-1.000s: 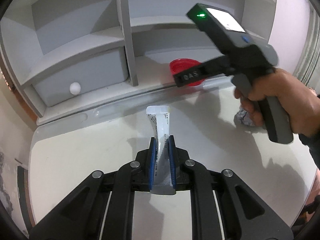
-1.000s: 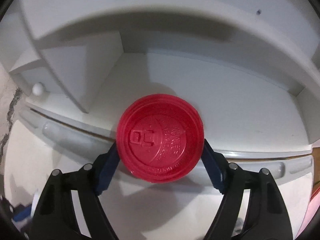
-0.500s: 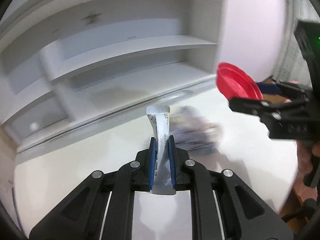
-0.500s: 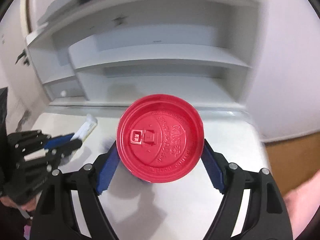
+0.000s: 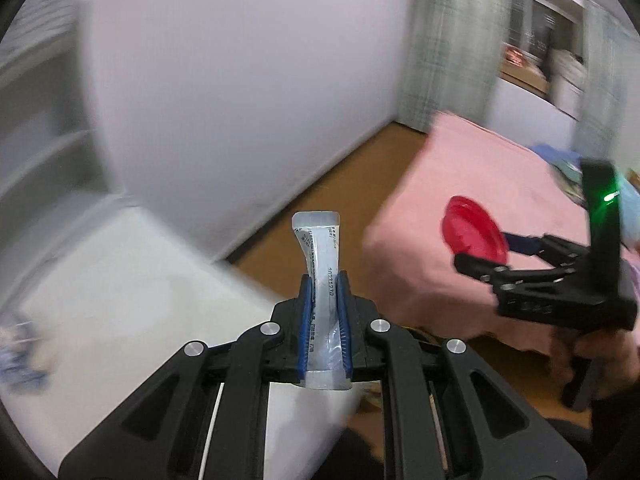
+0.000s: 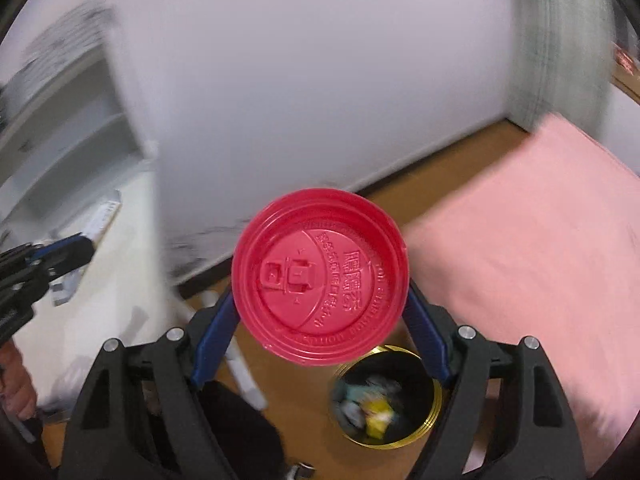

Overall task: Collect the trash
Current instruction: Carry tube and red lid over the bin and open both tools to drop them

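Both grippers stayed clamped, left gripper [image 5: 323, 300] on the sachet [image 5: 320, 256], right gripper [image 6: 320, 308] on the red lid [image 6: 320, 276], and needed centring above the bin [image 6: 386, 396] before releasing.

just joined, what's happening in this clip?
A person is collecting trash with two hand-held grippers. The left hand-held gripper is shut on a silver sachet; the right hand-held gripper clamps a red cup lid by its rim. Both views are motion-blurred, facing a white wall and pink bed beside the desk. A gold-rimmed bin with trash already inside sits on the floor just below the lid. Neither item is dropped yet.
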`<state>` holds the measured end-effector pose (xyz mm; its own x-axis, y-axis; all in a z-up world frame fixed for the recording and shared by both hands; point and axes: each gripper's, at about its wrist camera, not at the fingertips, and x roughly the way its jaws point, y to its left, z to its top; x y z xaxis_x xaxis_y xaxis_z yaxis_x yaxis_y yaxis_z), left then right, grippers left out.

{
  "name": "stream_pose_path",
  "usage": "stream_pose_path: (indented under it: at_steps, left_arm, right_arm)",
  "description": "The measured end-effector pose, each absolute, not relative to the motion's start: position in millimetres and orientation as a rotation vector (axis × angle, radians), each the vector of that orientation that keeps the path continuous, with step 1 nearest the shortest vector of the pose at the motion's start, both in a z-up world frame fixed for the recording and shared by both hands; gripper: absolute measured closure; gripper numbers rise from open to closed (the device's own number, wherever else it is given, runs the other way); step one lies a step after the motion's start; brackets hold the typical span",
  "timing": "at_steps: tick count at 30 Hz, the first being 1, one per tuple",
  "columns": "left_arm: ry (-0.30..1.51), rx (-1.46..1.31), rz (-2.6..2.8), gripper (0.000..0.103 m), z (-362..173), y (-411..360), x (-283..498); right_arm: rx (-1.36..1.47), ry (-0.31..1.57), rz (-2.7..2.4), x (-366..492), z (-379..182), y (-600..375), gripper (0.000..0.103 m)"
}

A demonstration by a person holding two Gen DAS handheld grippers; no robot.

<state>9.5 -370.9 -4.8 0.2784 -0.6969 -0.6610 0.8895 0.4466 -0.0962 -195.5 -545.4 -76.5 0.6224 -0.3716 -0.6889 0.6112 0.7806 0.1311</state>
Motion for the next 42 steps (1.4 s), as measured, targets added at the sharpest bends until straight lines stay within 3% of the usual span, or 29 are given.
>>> stream_pose_path:
  at_steps: [9,13,20,34,35,37,42]
  left_arm:
    - [0.838,0.428,-1.267,0.091,-107.8,-483.8,-52.4]
    - [0.877,0.511,-1.245,0.091,-168.4,-518.7,-65.1]
    - [1.048,0.556,-1.198,0.091,-259.1,-547.9,-57.7]
    - [1.140,0.560,-1.242,0.089,-283.5,-552.4,-68.4]
    - [1.142,0.562,-1.244,0.086,-280.6,-552.3,-69.3]
    - [1.138,0.564,-1.248,0.069,-277.0,-550.9,-70.5]
    - [1.128,0.560,-1.255,0.061,-270.3,-549.7,-72.6]
  right_arm:
    - [0.577,0.784,-0.721,-272.4,-176.6,-613.1,0.026]
    - [0.655,0.866,-0.718,-272.0,-226.2,-632.5,0.026]
    - [0.664,0.985,-0.687,-255.3,-266.5,-641.2,0.026]
    - [0.696,1.025,-0.665,-252.8,-281.4,-643.8,0.026]
    - [0.699,1.026,-0.664,-253.0,-281.9,-643.8,0.026]
    - [0.702,1.030,-0.662,-252.7,-283.8,-644.2,0.026]
    - [0.705,1.033,-0.656,-252.6,-282.7,-641.4,0.026]
